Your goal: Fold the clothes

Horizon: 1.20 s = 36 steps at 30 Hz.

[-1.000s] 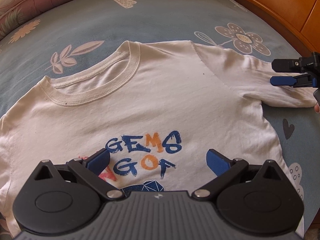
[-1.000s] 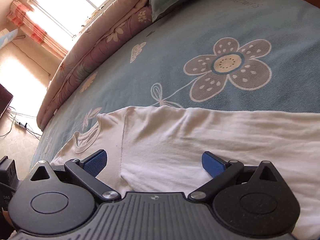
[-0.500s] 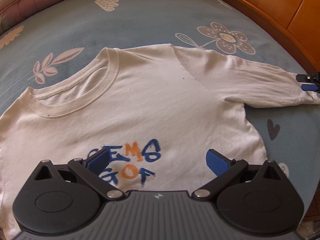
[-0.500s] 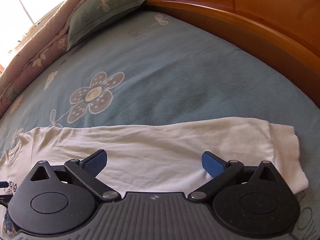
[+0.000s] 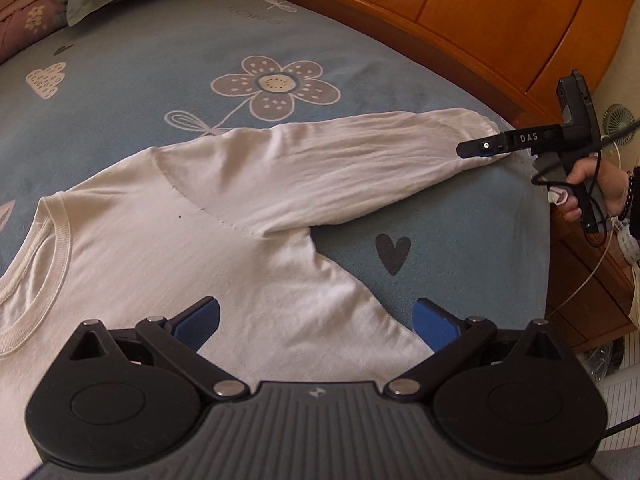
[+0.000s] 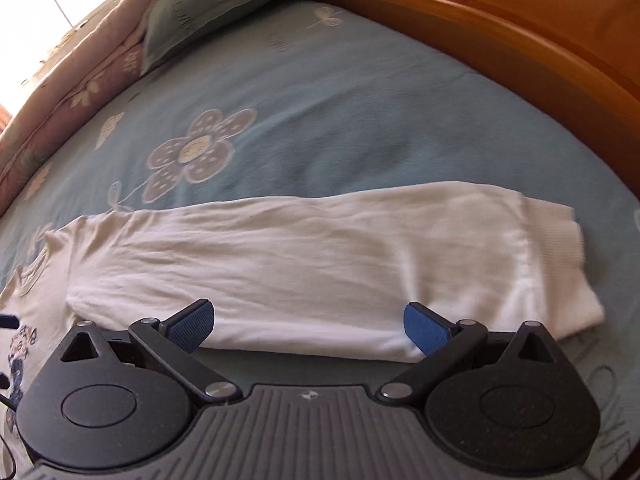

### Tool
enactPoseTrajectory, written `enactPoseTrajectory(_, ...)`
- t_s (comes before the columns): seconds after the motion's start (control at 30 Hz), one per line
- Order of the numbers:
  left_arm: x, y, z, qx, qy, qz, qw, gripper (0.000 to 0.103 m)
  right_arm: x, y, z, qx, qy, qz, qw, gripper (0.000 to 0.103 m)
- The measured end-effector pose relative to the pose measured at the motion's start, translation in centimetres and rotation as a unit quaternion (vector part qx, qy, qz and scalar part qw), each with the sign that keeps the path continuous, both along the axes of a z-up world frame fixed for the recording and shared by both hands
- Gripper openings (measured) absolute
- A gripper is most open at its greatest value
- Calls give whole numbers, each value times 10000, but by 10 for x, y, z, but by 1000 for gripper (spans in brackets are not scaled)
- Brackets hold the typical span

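Observation:
A white long-sleeved shirt [image 5: 168, 248] lies flat, front up, on the blue flowered bed sheet [image 5: 168, 60]. One sleeve [image 5: 340, 168] stretches out to the right. My left gripper [image 5: 316, 322] hovers open over the shirt's side below the armpit, with nothing between its blue pads [image 5: 196, 320]. A hand [image 5: 600, 188] holds my right gripper [image 5: 470, 149] at the sleeve's cuff end. In the right wrist view the right gripper [image 6: 308, 324] is open at the near edge of the sleeve [image 6: 300, 264]. The ribbed cuff [image 6: 556, 240] lies to its right.
A wooden headboard [image 5: 460, 8] curves round the far and right side of the bed. A green pillow [image 6: 208, 12] and a folded pink quilt [image 6: 72, 96] lie at the far left. A wooden bedside cabinet [image 5: 588, 292] stands beyond the bed's right edge.
My left gripper has swung right, from over the chest print to the armpit and sleeve. My right gripper has travelled out along the sleeve to its cuff end. Both stayed open.

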<state>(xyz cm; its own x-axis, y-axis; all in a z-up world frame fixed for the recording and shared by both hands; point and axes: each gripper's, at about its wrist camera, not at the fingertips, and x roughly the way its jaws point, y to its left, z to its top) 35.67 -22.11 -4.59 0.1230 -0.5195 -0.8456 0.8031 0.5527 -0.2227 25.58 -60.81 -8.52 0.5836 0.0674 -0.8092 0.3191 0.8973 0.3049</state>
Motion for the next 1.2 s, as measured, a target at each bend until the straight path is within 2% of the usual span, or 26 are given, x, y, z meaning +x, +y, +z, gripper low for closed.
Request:
enactPoseTrajectory(0.07, -3, -5, 1, 43, -54, -102, 9999, 102, -7, -17, 3, -108, 74, -428, 9990, 103)
enactPoseTrajectory(0.13, -6, -10, 1, 75, -64, -184, 9998, 102, -3, -22, 10, -94, -107, -512, 9986, 103)
enactPoseTrajectory(0.27, -11, -20, 2, 178, -19, -349, 9992, 102, 23, -16, 10, -429, -267, -301, 9983, 103)
enactPoseTrajectory(0.37, -12, -24, 2, 321, -51, -323, 9989, 102, 35, -19, -3, -1153, -83, -472, 9922, 103)
enactPoseTrajectory(0.4, -12, -23, 3, 330, -43, -290, 9990, 102, 36, -25, -10, -1381, 114, -574, 9887, 103)
enactPoseTrajectory(0.43, -12, -22, 3, 330, -29, -259, 9991, 102, 35, -28, -12, -1465, 140, -630, 9871, 103)
enactPoseTrajectory(0.57, -11, -17, 2, 305, -16, -69, 9995, 102, 36, -10, 4, -1354, 11, -555, 9892, 103)
enactPoseTrajectory(0.67, -11, -15, -3, 291, 13, 46, 9996, 102, 41, 33, 8, -1260, -182, -6, 9919, 103)
enactPoseTrajectory(0.77, -13, -11, -9, 243, 35, 56, 9997, 102, 45, 66, -10, -1423, -4, 394, 9890, 103)
enactPoseTrajectory(0.8, -15, -7, -11, 260, 28, 51, 9996, 102, 46, 69, -17, -1507, 147, 355, 9878, 103)
enactPoseTrajectory(0.87, -18, 6, -14, 317, 27, 100, 9994, 102, 44, 77, -17, -1737, 168, 260, 9843, 103)
enactPoseTrajectory(0.93, -20, 23, -16, 386, 26, 218, 9990, 102, 45, 82, -8, -1630, 278, 126, 9862, 103)
enactPoseTrajectory(1.03, -22, 54, -18, 490, 53, 484, 9976, 102, 45, 111, 11, -1516, 60, 439, 9874, 103)
enactPoseTrajectory(1.13, -25, 90, -23, 664, 49, 834, 9943, 102, 59, 163, 27, -1528, -190, 1260, 9800, 103)
enactPoseTrajectory(1.2, -27, 114, -26, 794, 33, 1069, 9911, 102, 70, 203, 34, -1458, -405, 1853, 9710, 103)
